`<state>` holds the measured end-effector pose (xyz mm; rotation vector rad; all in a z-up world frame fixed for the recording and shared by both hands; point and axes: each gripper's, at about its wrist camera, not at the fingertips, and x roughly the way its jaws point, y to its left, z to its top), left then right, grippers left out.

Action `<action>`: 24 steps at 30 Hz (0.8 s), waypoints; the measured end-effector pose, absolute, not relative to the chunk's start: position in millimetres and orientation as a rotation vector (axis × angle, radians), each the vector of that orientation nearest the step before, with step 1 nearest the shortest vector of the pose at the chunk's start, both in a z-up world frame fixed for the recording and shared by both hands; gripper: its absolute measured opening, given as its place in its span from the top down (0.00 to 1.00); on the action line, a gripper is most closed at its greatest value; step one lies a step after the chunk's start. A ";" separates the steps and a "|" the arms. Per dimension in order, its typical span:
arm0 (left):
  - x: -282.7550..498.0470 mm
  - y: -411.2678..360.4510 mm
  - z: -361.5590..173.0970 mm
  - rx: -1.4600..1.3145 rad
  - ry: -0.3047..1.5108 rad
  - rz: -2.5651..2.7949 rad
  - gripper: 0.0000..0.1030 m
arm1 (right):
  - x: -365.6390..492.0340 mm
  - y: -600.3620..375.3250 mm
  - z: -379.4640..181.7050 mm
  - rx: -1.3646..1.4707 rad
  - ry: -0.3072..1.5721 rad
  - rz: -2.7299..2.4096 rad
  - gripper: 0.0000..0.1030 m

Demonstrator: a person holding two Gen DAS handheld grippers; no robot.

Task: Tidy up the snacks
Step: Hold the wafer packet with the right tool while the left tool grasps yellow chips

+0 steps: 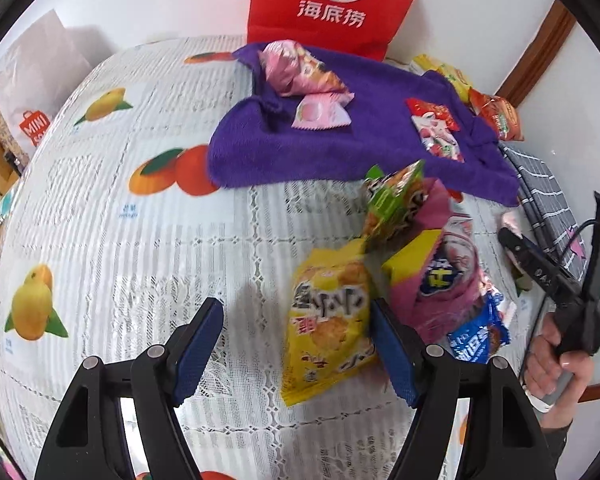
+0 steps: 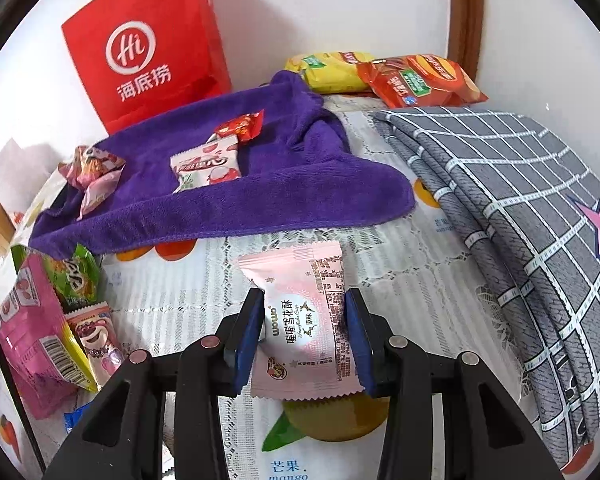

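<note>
Currently: pink snack packet [image 2: 308, 320] pinched by right hand-held gripper [image 2: 305, 344] | left hand-held gripper [image 1: 296, 356] spread, lowered over yellow chip bag [image 1: 328, 328] | next: jaws to be closed on bag.

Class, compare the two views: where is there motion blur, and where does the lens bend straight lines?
Left wrist view: the yellow snack bag and the packets beside it are smeared; the tablecloth bulges like a dome. Right wrist view: the pink packet reads sharp; the brown wooden trim bows.
</note>
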<state>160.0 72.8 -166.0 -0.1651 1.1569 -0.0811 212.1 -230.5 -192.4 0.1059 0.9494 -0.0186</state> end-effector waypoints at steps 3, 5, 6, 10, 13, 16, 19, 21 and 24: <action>160.0 73.4 -170.1 -0.180 1.150 -0.087 0.29 | 212.0 -232.0 -192.2 0.118 0.948 -0.016 0.60; 161.0 71.5 -172.8 -0.177 1.146 -0.087 0.28 | 212.3 -230.7 -192.4 0.107 0.950 -0.020 0.60; 161.7 70.3 -175.3 -0.174 1.149 -0.088 0.28 | 212.4 -229.4 -192.5 0.098 0.952 -0.023 0.59; 164.9 66.5 -182.9 -0.177 1.139 -0.096 0.28 | 213.5 -223.6 -193.4 0.060 0.959 -0.035 0.58; 165.1 60.8 -185.0 -0.134 1.112 -0.080 0.28 | 213.8 -221.9 -193.8 0.050 0.961 -0.034 0.56; 165.1 54.9 -185.6 -0.091 1.096 -0.080 0.30 | 213.9 -221.3 -194.0 0.045 0.962 -0.032 0.55; 164.4 55.9 -182.4 -0.104 1.092 -0.110 0.53 | 214.3 -220.7 -194.2 0.042 0.963 -0.032 0.55; 164.8 59.0 -180.1 -0.134 1.107 -0.136 0.60 | 214.2 -220.7 -194.2 0.041 0.963 -0.033 0.55; 163.7 64.7 -177.2 -0.138 1.106 -0.127 0.62 | 214.4 -220.6 -194.4 0.044 0.961 -0.031 0.56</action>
